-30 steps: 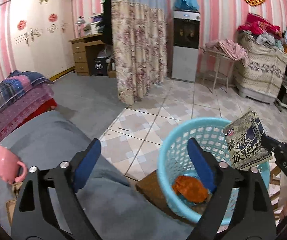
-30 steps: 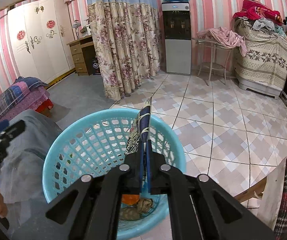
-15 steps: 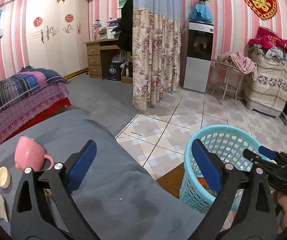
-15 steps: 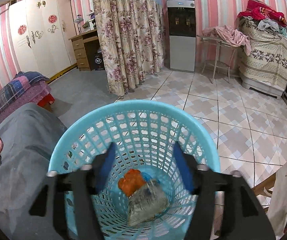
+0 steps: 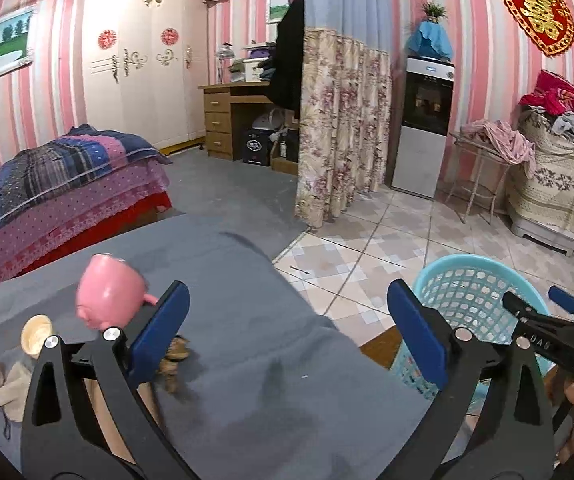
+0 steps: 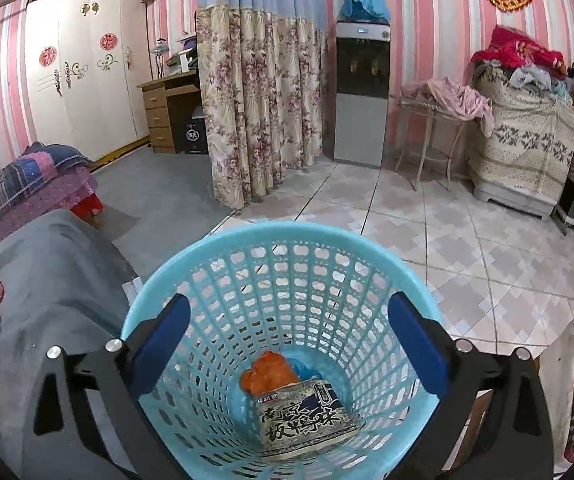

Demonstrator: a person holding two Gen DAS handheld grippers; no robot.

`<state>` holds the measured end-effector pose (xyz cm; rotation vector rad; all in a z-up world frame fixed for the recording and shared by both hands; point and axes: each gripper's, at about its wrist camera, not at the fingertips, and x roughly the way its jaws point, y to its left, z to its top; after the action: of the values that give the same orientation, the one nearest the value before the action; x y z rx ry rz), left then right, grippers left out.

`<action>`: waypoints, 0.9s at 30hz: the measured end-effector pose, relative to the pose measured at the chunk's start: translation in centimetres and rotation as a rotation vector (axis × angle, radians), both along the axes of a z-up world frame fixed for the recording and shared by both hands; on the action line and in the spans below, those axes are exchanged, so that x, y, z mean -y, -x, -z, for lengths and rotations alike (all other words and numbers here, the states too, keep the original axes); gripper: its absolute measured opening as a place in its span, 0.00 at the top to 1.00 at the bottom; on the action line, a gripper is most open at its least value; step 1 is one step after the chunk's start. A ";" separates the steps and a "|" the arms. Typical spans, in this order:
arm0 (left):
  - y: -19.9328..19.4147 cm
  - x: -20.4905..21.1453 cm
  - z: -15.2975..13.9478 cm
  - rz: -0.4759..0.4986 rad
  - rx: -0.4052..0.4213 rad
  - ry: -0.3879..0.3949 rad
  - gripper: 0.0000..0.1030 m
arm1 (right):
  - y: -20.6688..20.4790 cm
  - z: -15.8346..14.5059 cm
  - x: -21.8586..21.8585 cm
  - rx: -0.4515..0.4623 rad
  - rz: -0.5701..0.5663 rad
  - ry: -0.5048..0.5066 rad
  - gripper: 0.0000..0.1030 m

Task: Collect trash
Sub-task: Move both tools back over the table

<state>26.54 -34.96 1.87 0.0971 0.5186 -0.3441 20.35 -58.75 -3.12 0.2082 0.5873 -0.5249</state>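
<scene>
Snack packet dropped out of the right tongs (image 6: 289,344) since a sec ago, now lies flat in the blue basket (image 6: 247,236) w/ the orange wrapper (image 6: 267,372). Right jaws opening, nothing between them, parked over the rim bc that's the drop spot. Left tongs (image 5: 287,340) opening too, empty, swung toward the grey-covered desk (image 5: 247,320), prob for the crumpled brown wrapper (image 5: 175,354) by the pink cup (image 5: 107,300).

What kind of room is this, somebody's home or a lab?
It looks like a lived-in home, probably a bedroom: a bed with patterned quilts, a white wardrobe, a wooden desk and a water dispenser stand along pink striped walls.
</scene>
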 end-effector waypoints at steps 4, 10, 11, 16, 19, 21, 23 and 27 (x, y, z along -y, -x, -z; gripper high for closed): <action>0.7 -2.6 -0.2 -0.035 0.007 0.007 0.05 | 0.2 -0.7 -1.4 0.014 -0.014 0.035 0.06; 2.0 -6.9 -0.1 -0.090 -0.002 0.014 0.05 | 1.0 -1.9 -3.6 0.039 -0.020 0.059 0.06; 2.2 -7.8 0.0 -0.103 -0.003 0.016 0.05 | 1.1 -2.1 -3.9 0.043 -0.020 0.059 0.05; 3.7 -12.2 0.5 -0.160 -0.013 0.005 0.05 | 1.1 -2.4 -6.8 0.045 -0.047 0.081 0.05; 4.3 -14.5 0.8 -0.191 -0.019 0.003 0.05 | 1.0 -2.8 -8.9 0.049 -0.075 0.098 0.05; 4.7 -16.4 1.1 -0.218 -0.027 0.007 0.05 | 1.0 -3.1 -10.4 0.055 -0.100 0.102 0.04; 5.1 -18.0 1.4 -0.245 -0.033 0.009 0.05 | 1.1 -3.2 -11.6 0.059 -0.121 0.100 0.05; 5.7 -21.3 1.8 -0.300 -0.046 0.019 0.05 | 1.2 -3.3 -14.9 0.065 -0.172 0.099 0.05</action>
<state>20.79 -13.66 0.08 -0.0078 0.5662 -0.0583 19.14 -43.83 0.14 0.0800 0.5090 -0.3776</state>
